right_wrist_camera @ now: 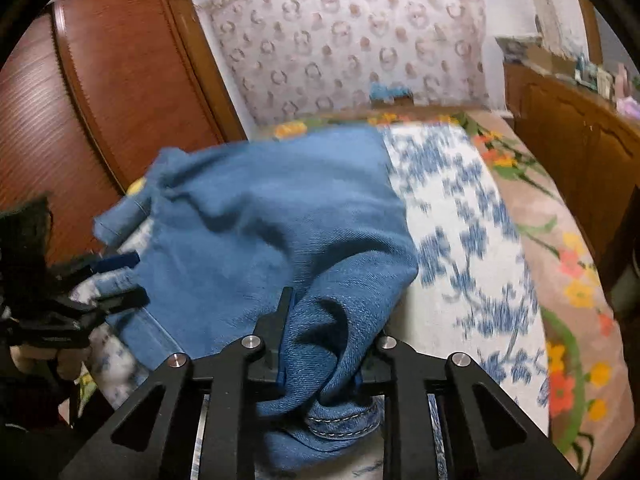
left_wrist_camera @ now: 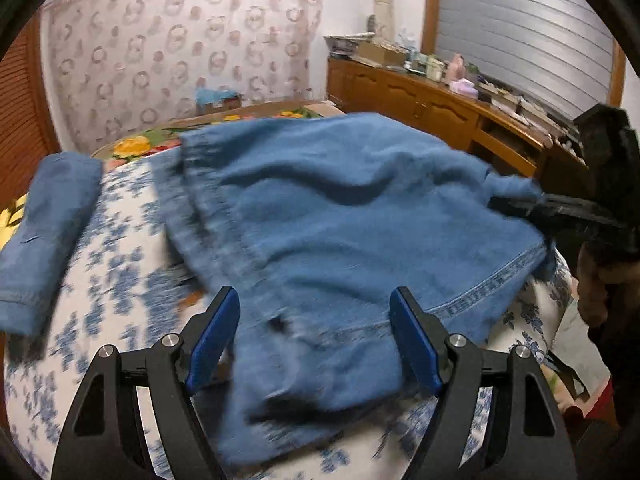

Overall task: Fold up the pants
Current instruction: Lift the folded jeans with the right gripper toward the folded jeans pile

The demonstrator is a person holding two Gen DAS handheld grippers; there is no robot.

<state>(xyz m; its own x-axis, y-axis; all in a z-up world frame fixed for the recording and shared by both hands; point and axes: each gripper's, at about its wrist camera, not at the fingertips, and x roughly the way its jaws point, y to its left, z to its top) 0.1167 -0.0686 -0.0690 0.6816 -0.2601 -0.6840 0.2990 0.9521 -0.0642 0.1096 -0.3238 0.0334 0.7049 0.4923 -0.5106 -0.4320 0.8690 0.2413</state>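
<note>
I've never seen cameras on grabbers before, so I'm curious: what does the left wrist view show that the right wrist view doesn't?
Only the left wrist view shows a second, folded blue garment lying on the bed's left side, the grey slatted shutter, and the left gripper open over the jeans.

Only the right wrist view shows the reddish wooden wardrobe doors and the right gripper shut on a bunched part of the jeans.

Both show the blue jeans on the blue floral bedspread, the patterned curtain and the cluttered wooden sideboard.
</note>
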